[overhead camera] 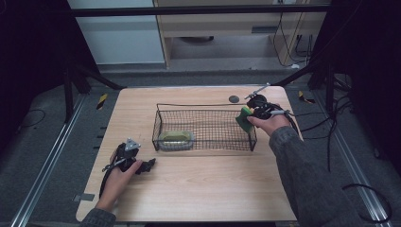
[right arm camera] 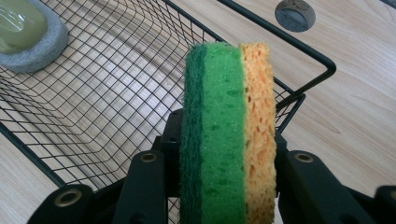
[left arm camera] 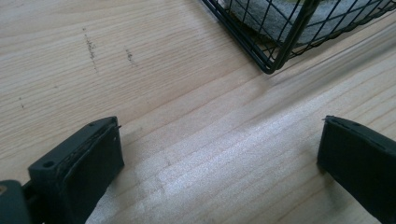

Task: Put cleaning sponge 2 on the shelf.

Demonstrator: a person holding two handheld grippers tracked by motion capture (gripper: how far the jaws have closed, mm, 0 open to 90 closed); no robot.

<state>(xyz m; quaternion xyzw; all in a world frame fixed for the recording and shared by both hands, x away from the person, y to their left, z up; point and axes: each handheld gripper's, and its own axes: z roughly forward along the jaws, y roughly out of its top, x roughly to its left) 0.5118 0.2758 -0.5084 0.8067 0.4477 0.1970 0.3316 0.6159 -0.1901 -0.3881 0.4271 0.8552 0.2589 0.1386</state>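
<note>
At the three o'clock end of the wire basket point(overhead camera: 204, 124), our right hand-held gripper point(overhead camera: 250, 115) is clenched on a green-and-yellow sponge point(right arm camera: 229, 135), poised at the rim. One grey-edged scrub pad point(overhead camera: 175, 138) already lies inside at eight o'clock. We judge only the drop remains. Our left hand-held gripper point(overhead camera: 142, 165) rests released on the tabletop point(overhead camera: 198, 189).

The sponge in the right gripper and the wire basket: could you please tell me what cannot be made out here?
- Sponge: its lower end is cut off by the bottom edge of the right gripper view; the right gripper covers its sides.
- Scrub pad in the wire basket: mostly cut off by the top edge of the left gripper view.
- Round disc on the table: too small in the high view.
</note>
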